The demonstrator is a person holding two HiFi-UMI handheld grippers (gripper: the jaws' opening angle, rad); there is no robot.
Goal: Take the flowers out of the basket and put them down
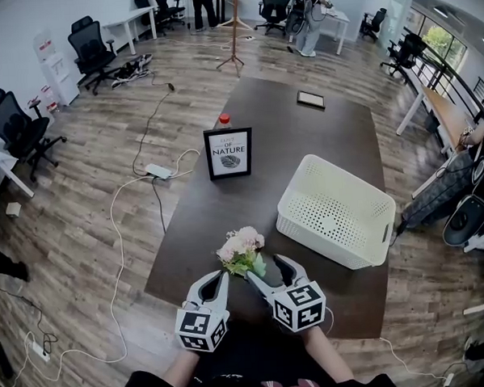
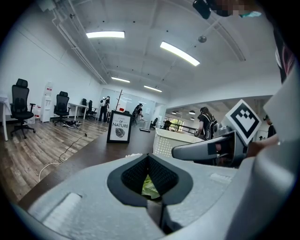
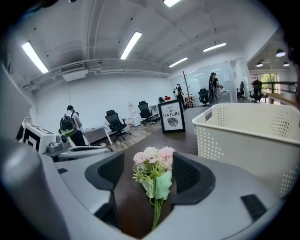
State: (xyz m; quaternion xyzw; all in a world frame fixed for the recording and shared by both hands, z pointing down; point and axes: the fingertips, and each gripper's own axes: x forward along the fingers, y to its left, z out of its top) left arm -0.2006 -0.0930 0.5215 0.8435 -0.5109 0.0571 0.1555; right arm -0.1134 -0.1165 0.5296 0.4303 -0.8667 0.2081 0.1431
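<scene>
A small bunch of pink flowers (image 1: 241,247) with green leaves lies on the dark table (image 1: 304,145) near its front edge, left of the white perforated basket (image 1: 336,212). My right gripper (image 1: 264,267) is open around it: in the right gripper view the flowers (image 3: 153,164) sit between the two pads (image 3: 186,174), stems toward the camera, and neither pad touches them. My left gripper (image 1: 223,277) points at the bunch from the left with its jaws together. A bit of green leaf (image 2: 149,186) shows through the hollow of its pads. The basket (image 3: 253,136) looks empty.
A framed sign (image 1: 228,152) stands mid-table with a red-capped bottle (image 1: 223,119) behind it. A dark flat device (image 1: 311,100) lies at the far end. Cables and a power strip (image 1: 158,170) run over the wooden floor at left. Office chairs and people stand further off.
</scene>
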